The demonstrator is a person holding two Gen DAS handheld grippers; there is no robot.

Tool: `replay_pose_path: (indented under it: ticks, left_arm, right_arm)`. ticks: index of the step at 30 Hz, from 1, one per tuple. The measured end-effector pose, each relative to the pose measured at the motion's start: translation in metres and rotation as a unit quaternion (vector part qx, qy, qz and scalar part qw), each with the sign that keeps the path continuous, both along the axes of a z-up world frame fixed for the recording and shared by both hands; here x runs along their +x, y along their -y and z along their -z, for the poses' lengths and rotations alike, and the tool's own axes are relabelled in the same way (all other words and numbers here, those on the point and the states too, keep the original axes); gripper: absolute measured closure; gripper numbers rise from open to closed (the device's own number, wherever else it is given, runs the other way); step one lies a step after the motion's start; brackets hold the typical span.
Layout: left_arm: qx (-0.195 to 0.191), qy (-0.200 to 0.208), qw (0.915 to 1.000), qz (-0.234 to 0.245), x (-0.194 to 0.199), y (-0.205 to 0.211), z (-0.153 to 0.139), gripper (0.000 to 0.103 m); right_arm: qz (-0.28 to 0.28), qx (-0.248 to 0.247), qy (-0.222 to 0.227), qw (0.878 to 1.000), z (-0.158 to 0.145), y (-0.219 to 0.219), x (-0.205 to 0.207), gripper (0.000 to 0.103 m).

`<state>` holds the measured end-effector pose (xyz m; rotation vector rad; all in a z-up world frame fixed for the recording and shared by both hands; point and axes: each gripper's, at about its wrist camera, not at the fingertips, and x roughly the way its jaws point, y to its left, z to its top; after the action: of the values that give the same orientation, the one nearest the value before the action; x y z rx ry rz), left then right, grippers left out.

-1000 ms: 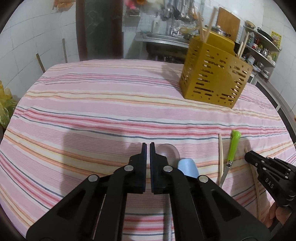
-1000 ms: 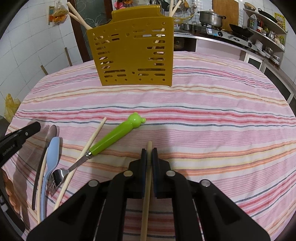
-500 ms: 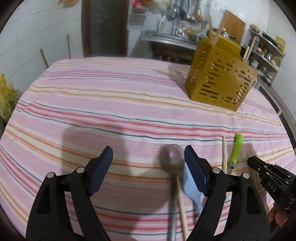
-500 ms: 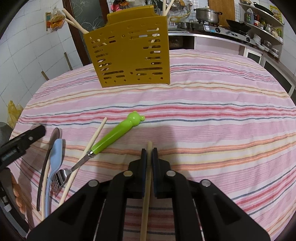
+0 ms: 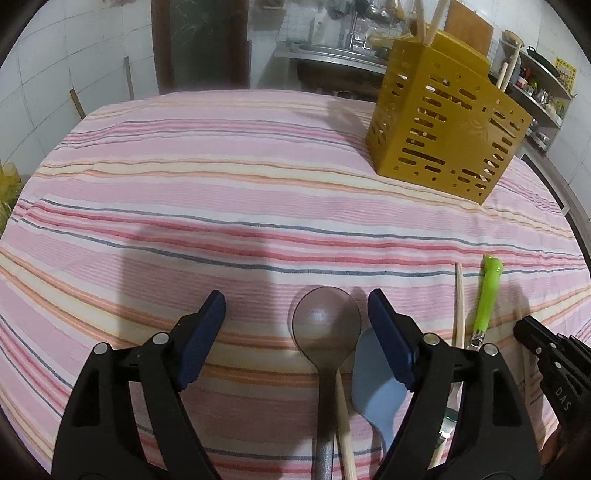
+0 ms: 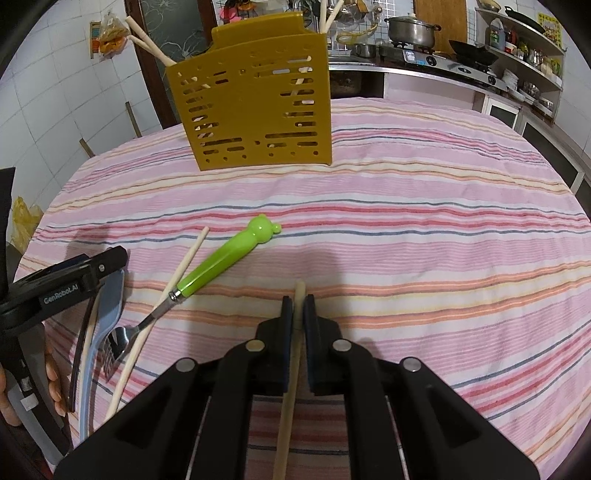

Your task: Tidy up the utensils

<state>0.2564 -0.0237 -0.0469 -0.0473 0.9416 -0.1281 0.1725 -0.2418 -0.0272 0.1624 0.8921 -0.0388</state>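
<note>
My left gripper [image 5: 296, 308] is open low over the striped tablecloth, its jaws either side of a dark spoon [image 5: 327, 325]; a wooden chopstick [image 5: 344, 424] and a light blue spoon [image 5: 373, 387] lie beside it. My right gripper [image 6: 296, 304] is shut on a wooden chopstick [image 6: 291, 369] that runs between its fingers. A green-handled fork [image 6: 225, 258] and another chopstick [image 6: 184, 266] lie left of it. The yellow slotted utensil holder [image 6: 255, 107] stands at the back with chopsticks in it; it also shows in the left wrist view [image 5: 443, 122].
The table [image 6: 443, 221] has a pink striped cloth. A kitchen counter with a pot [image 6: 410, 26] and shelves stands behind. The left gripper's body [image 6: 62, 291] shows at the left of the right wrist view.
My left gripper has opened from shut and moved forward so its jaws flank the dark spoon. The right gripper keeps hold of its chopstick and has moved a little towards the holder.
</note>
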Motion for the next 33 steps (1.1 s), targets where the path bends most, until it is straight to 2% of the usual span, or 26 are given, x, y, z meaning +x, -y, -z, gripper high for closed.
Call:
replay_pose_path:
  ticks: [1, 3, 4, 5, 6, 10, 13, 15, 16, 19, 21, 25, 29, 30, 32, 33]
  left_arm:
    - [-0.002, -0.001, 1.0, 0.0, 0.001, -0.001, 0.0, 0.026]
    - [-0.012, -0.003, 0.9999, -0.004, 0.003, -0.005, -0.002, 0.026]
    - [-0.016, -0.003, 0.9998, -0.008, 0.004, -0.008, -0.002, 0.026]
    - [-0.019, -0.005, 0.9998, -0.01, 0.004, -0.01, -0.001, 0.026]
    - [-0.017, -0.005, 0.9998, -0.009, 0.003, -0.009, -0.001, 0.026]
    - [0.013, 0.006, 0.9999, 0.001, -0.007, 0.003, 0.003, 0.026]
    - [0.017, 0.008, 0.9998, 0.009, -0.014, 0.008, 0.002, 0.027]
    - [0.013, 0.007, 0.9998, 0.015, -0.016, 0.011, 0.001, 0.027]
    - [0.012, 0.007, 0.9998, 0.016, -0.016, 0.012, 0.001, 0.027]
    - [0.007, 0.003, 0.9999, 0.015, -0.017, 0.012, 0.001, 0.033]
    - [0.006, 0.001, 0.9999, 0.012, -0.017, 0.012, 0.001, 0.04]
    - [0.002, -0.005, 1.0, 0.004, -0.015, 0.009, 0.001, 0.047]
    - [0.01, -0.015, 0.9998, 0.005, -0.011, 0.011, 0.0, 0.065]
    - [0.006, -0.019, 0.9998, 0.007, -0.011, 0.011, -0.001, 0.068]
    - [0.0, -0.023, 0.9997, 0.01, -0.009, 0.009, -0.003, 0.068]
    - [-0.004, -0.024, 0.9996, 0.01, -0.008, 0.008, -0.004, 0.068]
  right_arm:
    - [0.001, 0.001, 0.0, 1.0, 0.0, 0.0, 0.0, 0.096]
    - [0.002, 0.002, 0.001, 1.0, -0.001, 0.001, -0.001, 0.086]
    - [0.003, 0.004, 0.003, 1.0, -0.001, 0.001, -0.002, 0.07]
    - [0.004, 0.003, 0.007, 1.0, -0.003, 0.001, -0.003, 0.059]
    - [0.004, 0.0, 0.01, 1.0, -0.004, 0.0, -0.005, 0.059]
    - [0.002, -0.012, 0.008, 1.0, -0.003, -0.004, -0.008, 0.059]
    - [0.003, -0.024, 0.002, 1.0, 0.0, -0.007, -0.014, 0.06]
    - [0.004, -0.031, 0.002, 1.0, 0.0, -0.009, -0.016, 0.064]
    - [0.003, -0.03, 0.002, 1.0, 0.001, -0.009, -0.015, 0.07]
    - [0.004, -0.025, 0.002, 1.0, 0.0, -0.005, -0.011, 0.078]
    - [0.005, -0.021, 0.002, 1.0, 0.0, -0.005, -0.01, 0.078]
    - [0.006, -0.022, -0.001, 1.0, 0.0, -0.005, -0.005, 0.078]
    - [0.007, -0.026, -0.011, 1.0, -0.001, -0.006, 0.001, 0.078]
    - [0.008, -0.022, -0.013, 1.0, 0.0, -0.005, 0.003, 0.08]
    - [0.009, -0.021, -0.017, 1.0, 0.0, -0.004, 0.006, 0.092]
    - [0.008, -0.019, -0.017, 1.0, -0.001, -0.003, 0.007, 0.093]
